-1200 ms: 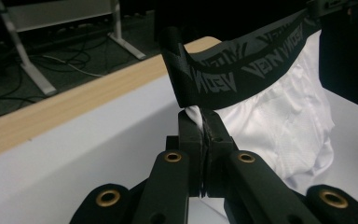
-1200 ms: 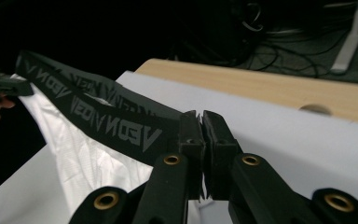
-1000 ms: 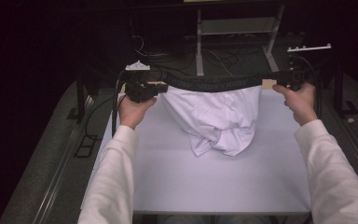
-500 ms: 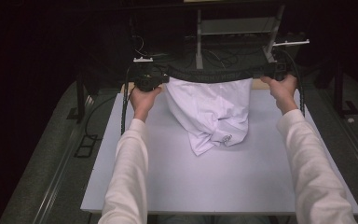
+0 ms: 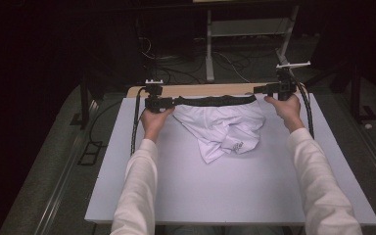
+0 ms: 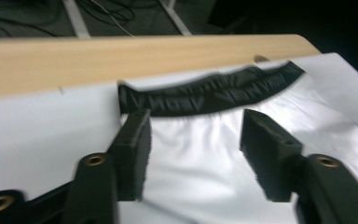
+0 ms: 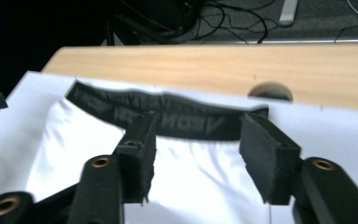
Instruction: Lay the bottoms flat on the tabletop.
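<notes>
While a person leaned over a white table (image 5: pixel 235 196) with both sleeved arms stretched forward, each hand held a black two-jaw gripper at the far end of the surface. A pair of white underwear (image 5: pixel 223 127) with a black waistband (image 5: pixel 214 101) lay flat on the table, the waistband stretched in a line along the far edge and the white fabric bunched and folded toward the person.

The left gripper (image 5: pixel 169 103) sat at the left end of the waistband, and the right gripper (image 5: pixel 267 89) sat at the right end. Both pairs of jaws had just been opening and stood apart, pressing on nothing.

From the left gripper view, the two black jaws rose with a clear gap between them, above the white fabric, with the end of the waistband (image 6: pixel 205 95) lying just beyond their tips. From the right gripper view, the jaws stood similarly parted, with the waistband (image 7: pixel 168 116) running across just past them and white cloth showing in the gap.

A strip of bare wooden board (image 5: pixel 200 89) showed beyond the far edge of the white surface. Behind it, cables (image 5: pixel 176 68) trailed over a dark floor.
</notes>
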Motion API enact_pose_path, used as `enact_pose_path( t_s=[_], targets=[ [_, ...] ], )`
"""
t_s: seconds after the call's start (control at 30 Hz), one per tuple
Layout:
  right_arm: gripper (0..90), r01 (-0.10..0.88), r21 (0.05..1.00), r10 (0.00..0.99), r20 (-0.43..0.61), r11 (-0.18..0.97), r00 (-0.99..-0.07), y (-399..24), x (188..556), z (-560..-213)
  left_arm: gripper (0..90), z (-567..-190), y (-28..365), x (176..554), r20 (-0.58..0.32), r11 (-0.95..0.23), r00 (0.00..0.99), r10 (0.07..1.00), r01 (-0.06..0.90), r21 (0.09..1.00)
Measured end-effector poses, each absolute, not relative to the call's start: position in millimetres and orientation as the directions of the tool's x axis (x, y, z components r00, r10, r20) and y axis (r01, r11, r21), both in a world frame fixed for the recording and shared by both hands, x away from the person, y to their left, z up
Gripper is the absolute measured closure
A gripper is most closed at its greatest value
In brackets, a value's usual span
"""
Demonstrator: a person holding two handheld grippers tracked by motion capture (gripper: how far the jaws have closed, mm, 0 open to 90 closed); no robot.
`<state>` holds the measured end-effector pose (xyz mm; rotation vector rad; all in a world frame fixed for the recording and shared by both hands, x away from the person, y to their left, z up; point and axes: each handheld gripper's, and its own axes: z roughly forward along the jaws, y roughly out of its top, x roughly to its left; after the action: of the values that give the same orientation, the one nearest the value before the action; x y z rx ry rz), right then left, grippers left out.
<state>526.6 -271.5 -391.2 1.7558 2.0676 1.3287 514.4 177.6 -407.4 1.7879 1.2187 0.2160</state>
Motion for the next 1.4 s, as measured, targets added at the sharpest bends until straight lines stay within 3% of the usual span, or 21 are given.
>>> enact_pose_path(
  t_s=[0.13,0.4,0.43,0.5,0.53,0.67,0.97,1.4],
  targets=[
    [36.5,0.742,0.669,0.841,0.423,-0.039,-0.338,-272,516,-400,32.2,-418,184,503,-0.386,-0.034,0.501,0.774,0.642,0.766],
    [20.2,0.720,0.694,0.823,0.410,-0.002,-0.392,-267,497,-403,19.9,-421,179,489,-0.405,-0.023,0.537,0.740,0.621,0.783],
    [13.2,0.716,0.698,0.821,0.408,0.002,-0.400,-267,491,-405,15.4,-421,178,487,-0.413,-0.014,0.545,0.729,0.616,0.788],
    [11.2,0.717,0.698,0.818,0.411,0.002,-0.402,-267,488,-405,13.1,-420,176,482,-0.425,0.002,0.557,0.713,0.605,0.796],
    [0.8,0.720,0.694,0.813,0.416,0.004,-0.407,-267,483,-407,8.4,-421,175,480,-0.427,0.009,0.564,0.707,0.596,0.803],
    [0.0,0.711,0.703,0.802,0.417,0.013,-0.427,-269,469,-410,0.0,-421,168,471,-0.419,-0.014,0.571,0.706,0.603,0.798],
    [0.2,0.689,0.725,0.766,0.448,-0.010,-0.461,-272,432,-419,0.0,-421,155,439,-0.382,-0.077,0.639,0.668,0.569,0.818],
    [2.4,0.666,0.744,0.746,0.420,0.043,-0.517,-252,384,-416,0.0,-429,141,405,-0.367,-0.141,0.678,0.636,0.570,0.809]
  ],
)
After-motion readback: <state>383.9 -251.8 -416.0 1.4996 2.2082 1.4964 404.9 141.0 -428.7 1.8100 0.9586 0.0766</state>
